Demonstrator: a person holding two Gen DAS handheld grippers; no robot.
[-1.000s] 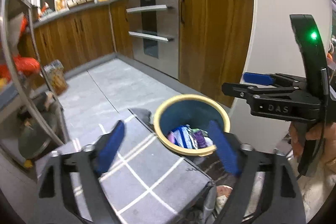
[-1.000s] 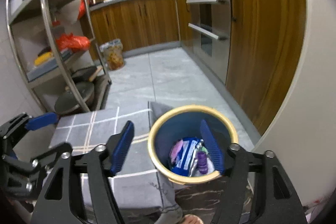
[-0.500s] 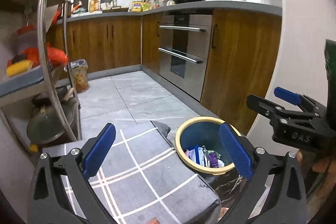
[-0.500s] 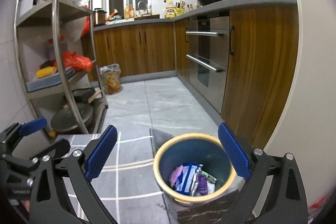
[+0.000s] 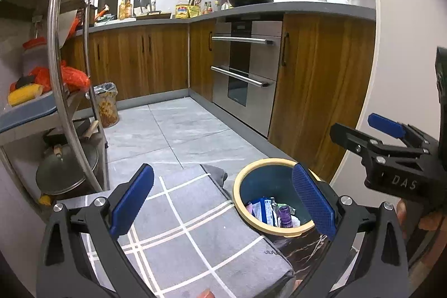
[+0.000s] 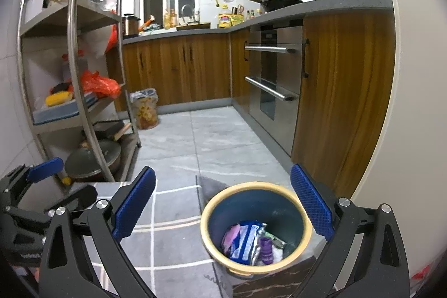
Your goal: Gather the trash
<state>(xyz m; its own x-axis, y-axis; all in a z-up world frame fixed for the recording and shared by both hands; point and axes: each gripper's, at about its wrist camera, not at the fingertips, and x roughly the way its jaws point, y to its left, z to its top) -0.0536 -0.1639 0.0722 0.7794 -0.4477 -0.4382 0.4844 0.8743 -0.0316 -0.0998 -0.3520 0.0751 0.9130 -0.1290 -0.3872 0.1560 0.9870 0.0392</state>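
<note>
A blue bin with a yellow rim (image 5: 242,203) (image 6: 206,231) stands at the edge of a grey checked cloth (image 5: 181,228) (image 6: 167,214). Wrappers and a small purple bottle (image 5: 285,212) (image 6: 265,246) lie inside it. My left gripper (image 5: 222,175) hangs above and behind the cloth and bin, open wide with nothing between its blue pads. My right gripper (image 6: 223,175) is likewise open and empty, with the bin below its right finger. Each gripper shows at the side of the other's view: the right gripper (image 5: 391,141), the left gripper (image 6: 36,180). A hand (image 5: 427,219) holds the right one.
A steel shelf rack (image 6: 75,74) with bags and a lidded pot (image 6: 92,158) stands on the left. A small lined waste basket (image 6: 145,108) sits on the tiled floor. Wooden cabinets and an oven (image 6: 273,85) run along the right, beside a white wall (image 6: 413,102).
Both grippers' jaws have spread wider and both have drawn back and tilted up from the bin, which now sits lower and smaller in view. The left view has levelled out.
</note>
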